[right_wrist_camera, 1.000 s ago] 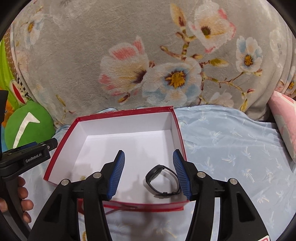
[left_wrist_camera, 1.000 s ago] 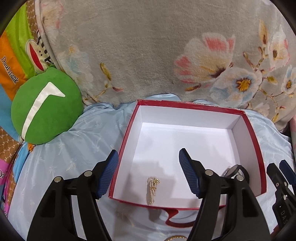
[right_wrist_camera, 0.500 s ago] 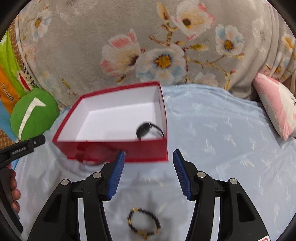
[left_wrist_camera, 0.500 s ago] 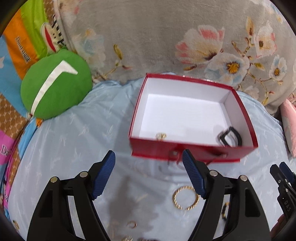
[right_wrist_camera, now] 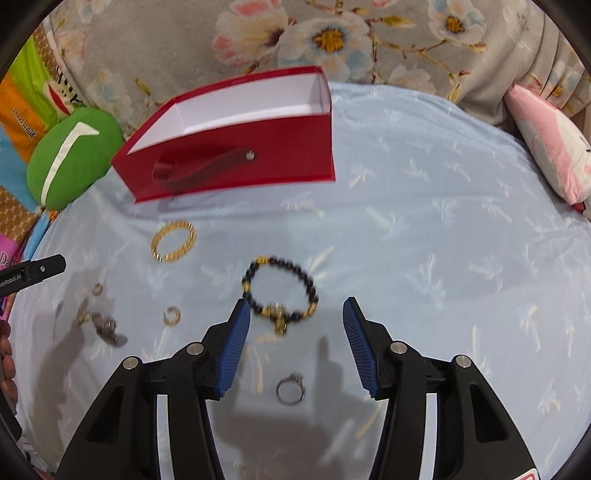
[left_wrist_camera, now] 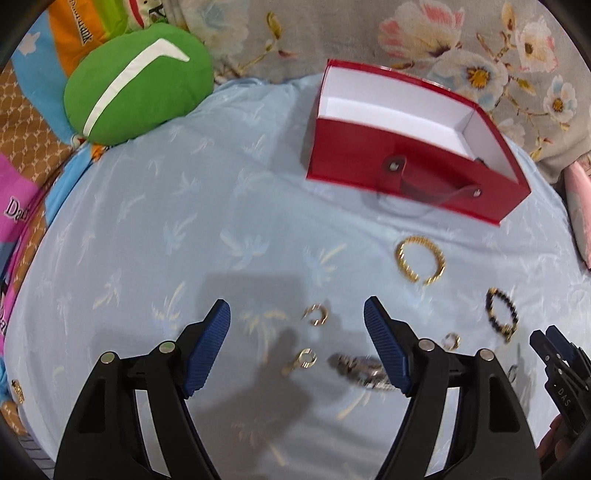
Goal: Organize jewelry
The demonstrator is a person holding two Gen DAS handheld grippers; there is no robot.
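A: Where's the box?
B: Red box [left_wrist_camera: 402,173] sits at the back of the blue sheet [left_wrist_camera: 184,221], open top, white inside. It has a strap on the front wall. Can't see what's in it from here.

A: And the jewelry?
B: Out on the sheet, in front of the box. Gold bangle [left_wrist_camera: 420,263] is closest to the box, not touching it. Black bead bracelet [right_wrist_camera: 279,291] w/ gold bits lies near the middle, flat.

A: Left gripper?
B: Left gripper [left_wrist_camera: 297,317] is spread wide, nothing pinched. It's above the sheet, tips pointing down. A small gold ring [left_wrist_camera: 316,315] shows btwn its blue pads, on the sheet. Another gold ring [left_wrist_camera: 305,359] lies just below that one. A blurry silver chain [left_wrist_camera: 360,367] is by the right pad, partly hidden.

A: Right one?
B: Right gripper [right_wrist_camera: 293,314] has its jaws closing a bit, but still apart, w/ nothing pinched. The bead bracelet shows just past its tips, nearer the left pad. Can't tell if the pad touches it. A silver ring [right_wrist_camera: 290,389] lies on the sheet btwn the two arms, closer to the camera.

A: Other stuff?
B: Green pillow [left_wrist_camera: 136,83] at the back left, near the box but apart. Pink pillow [right_wrist_camera: 550,147] at the right edge. Flowery gray blanket [right_wrist_camera: 369,33] behind the box. One more gold ring [right_wrist_camera: 172,316] lies left of the right gripper, near the chain. Pics are a bit blurry.
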